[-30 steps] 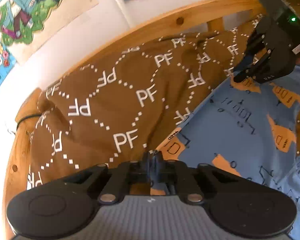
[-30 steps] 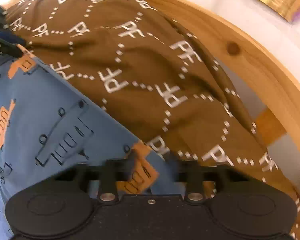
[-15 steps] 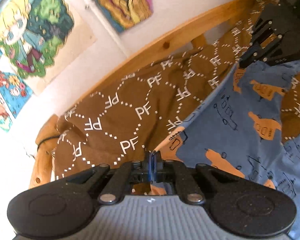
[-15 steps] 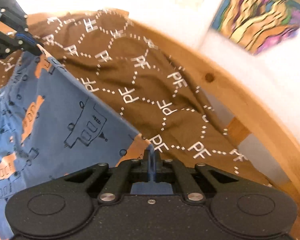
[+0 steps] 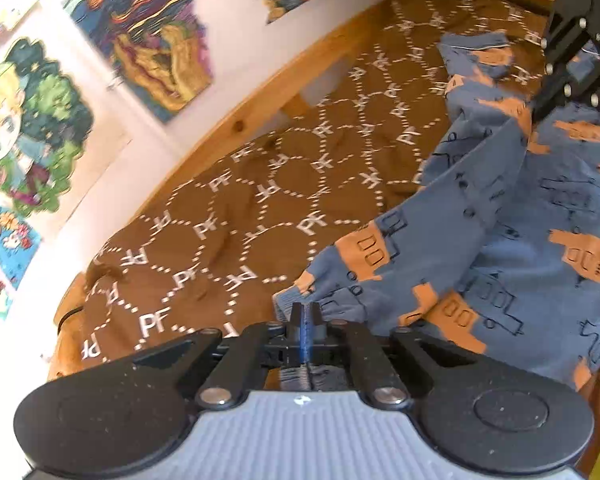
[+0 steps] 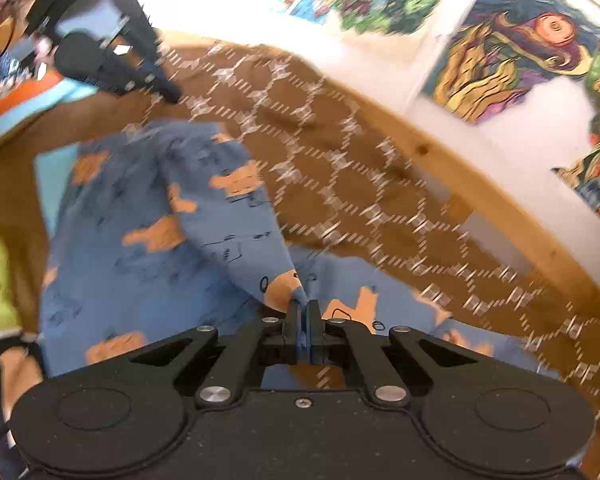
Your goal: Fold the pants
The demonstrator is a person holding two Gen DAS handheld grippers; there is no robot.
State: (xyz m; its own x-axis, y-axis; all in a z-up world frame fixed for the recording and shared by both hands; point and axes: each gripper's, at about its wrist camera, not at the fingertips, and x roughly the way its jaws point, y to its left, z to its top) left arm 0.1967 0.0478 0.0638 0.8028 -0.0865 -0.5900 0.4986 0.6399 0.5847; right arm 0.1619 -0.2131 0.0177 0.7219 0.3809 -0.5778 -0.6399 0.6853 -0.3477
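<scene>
Two pinches carry the garment. The left gripper point(image 5: 306, 312) has its jaws almost together on a ribbed cuff edge of the pants point(image 5: 520, 220). The jaws are just starting to ease apart, with the fabric between the pads. From there the blue cloth with its orange print runs up and to the right as a slack, sagging band towards the right gripper point(image 6: 305, 308). The right gripper's jaws are fully closed on another corner of the same cloth.

The long axis of the lifted edge therefore lies from one pair of jaws to the other. The rest of the pants hangs and bunches below that line and trails onto the bed beyond it. I judge that the coming move depends on keeping the edge level and taut while both hands carry it over the part lying flat. Neither hand looks clearly nearer to that part, and blur in the right wrist view makes the far end hard to read.

The surface is a bed with a brown cover point(image 5: 260, 200) printed with white letters and dotted hexagons, soft and a little rumpled. A wooden bed rail point(image 5: 260, 112) curves behind it, and above that is a white wall hung with colourful posters point(image 5: 152, 40).
</scene>
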